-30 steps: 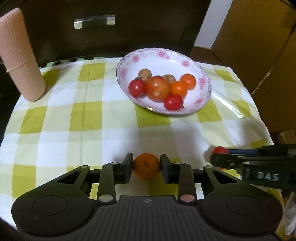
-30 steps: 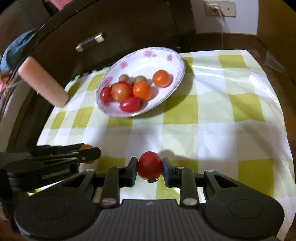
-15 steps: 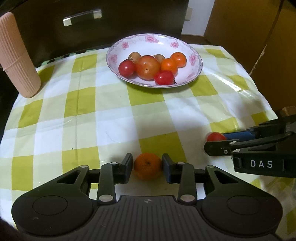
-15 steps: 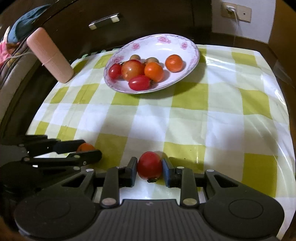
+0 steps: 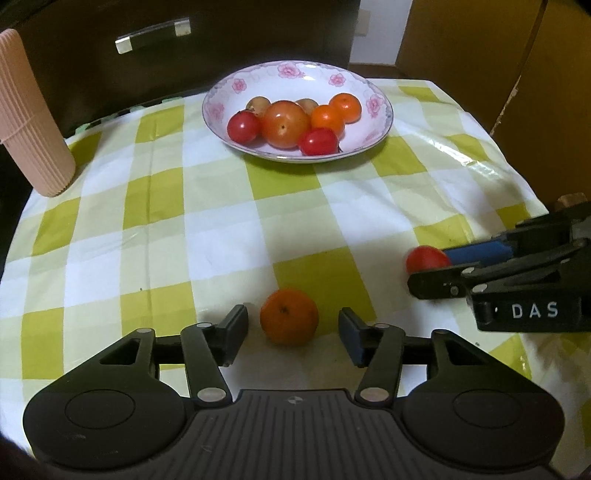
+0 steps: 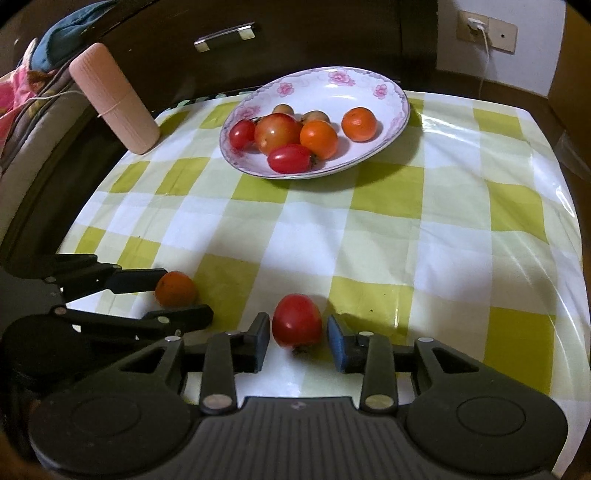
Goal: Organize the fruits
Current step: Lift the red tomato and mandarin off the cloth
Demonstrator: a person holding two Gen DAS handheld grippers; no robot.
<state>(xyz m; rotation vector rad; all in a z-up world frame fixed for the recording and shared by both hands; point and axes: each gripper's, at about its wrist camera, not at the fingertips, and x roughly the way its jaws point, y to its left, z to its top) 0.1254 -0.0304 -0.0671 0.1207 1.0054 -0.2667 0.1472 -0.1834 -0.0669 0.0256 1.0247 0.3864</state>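
Socket (image 6: 485, 31) shows only rightward; both opening hand-held grippers (image 5: 291, 332) (image 6: 297, 334) straddle untouched fruit.

Glossy plastic-looking checked tablecloth (image 6: 388, 229) with sheen and creases, glazed smooth floral plate (image 5: 373, 103), shiny-skinned red tomato (image 6: 297, 320), finely dimpled matt orange (image 5: 289, 316), ribbed matt pink cylinder (image 5: 33, 122), dark wood drawer front with bright metal handle (image 6: 225, 37), matt black plastic gripper bodies
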